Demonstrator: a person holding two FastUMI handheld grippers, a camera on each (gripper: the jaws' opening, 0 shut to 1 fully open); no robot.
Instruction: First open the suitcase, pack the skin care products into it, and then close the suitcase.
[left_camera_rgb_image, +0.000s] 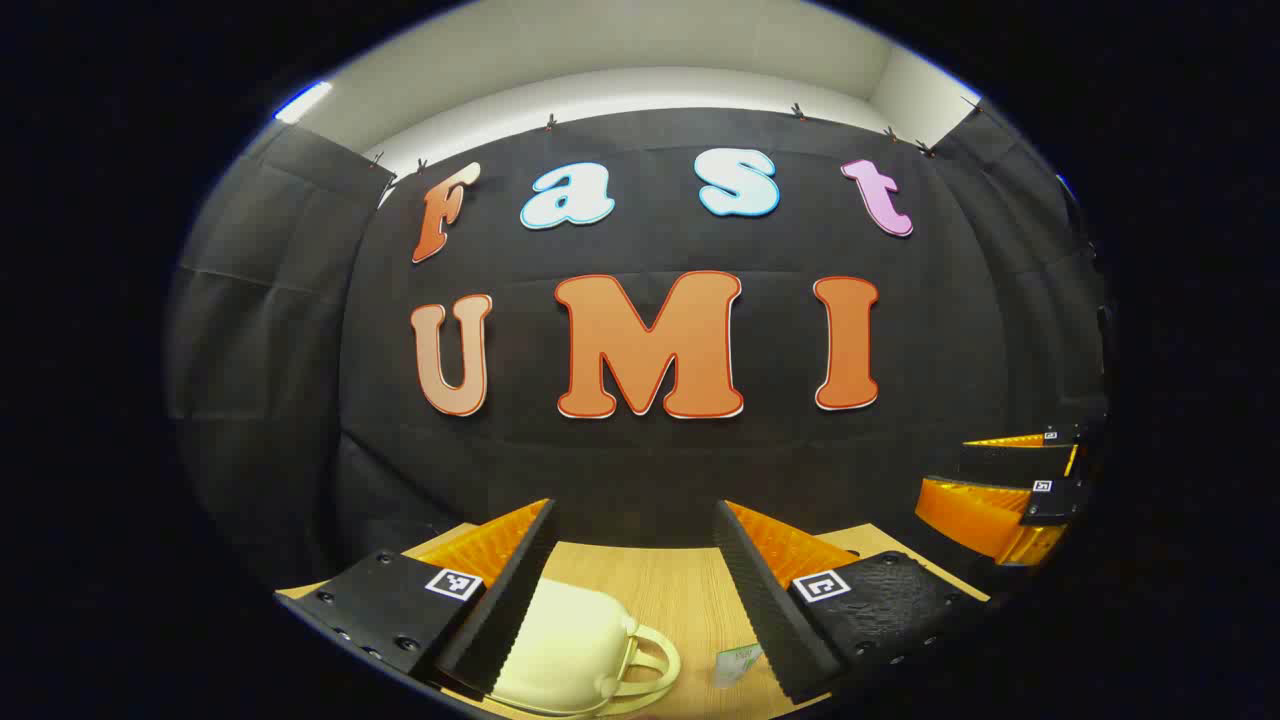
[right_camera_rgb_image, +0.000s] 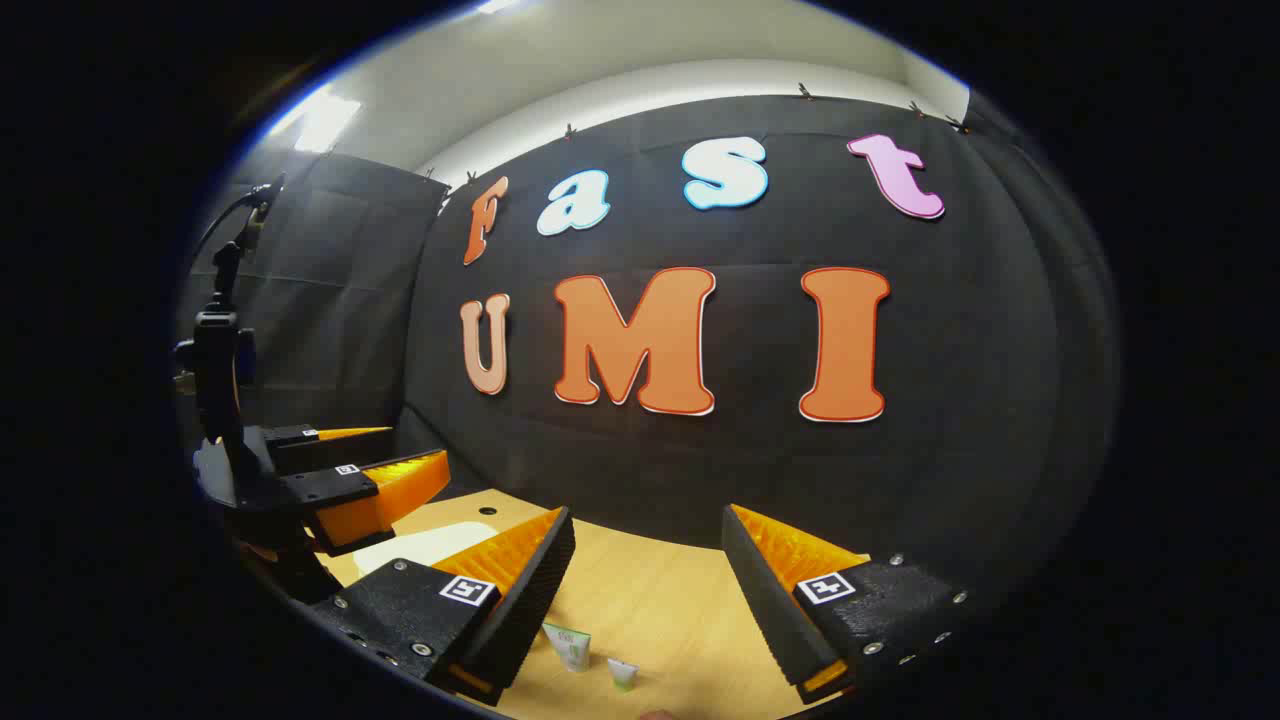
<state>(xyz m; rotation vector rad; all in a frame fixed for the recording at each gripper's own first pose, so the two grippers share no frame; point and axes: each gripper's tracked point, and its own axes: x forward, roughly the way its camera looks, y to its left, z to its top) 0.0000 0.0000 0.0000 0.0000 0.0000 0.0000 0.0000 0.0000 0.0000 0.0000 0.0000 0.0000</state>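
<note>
Claws both gape wide, holding nothing: left claw (left_camera_rgb_image: 635, 600) above the suitcase (left_camera_rgb_image: 580, 650); right claw (right_camera_rgb_image: 645, 600) above tubes (right_camera_rgb_image: 570, 645).

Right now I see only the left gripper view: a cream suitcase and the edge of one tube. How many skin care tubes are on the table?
Observer: Two. In the right gripper view, a taller tube and a shorter tube are apart on the wooden table.
Operator: Is the right tool holding anything?
Observer: No. The right tool is open with nothing between its fingers; both tubes are on the table under it.
Operator: Where are the tubes from the suitcase?
Observer: In that view the suitcase is to the left of the tubes, partly hidden by a finger of the right tool.
</note>
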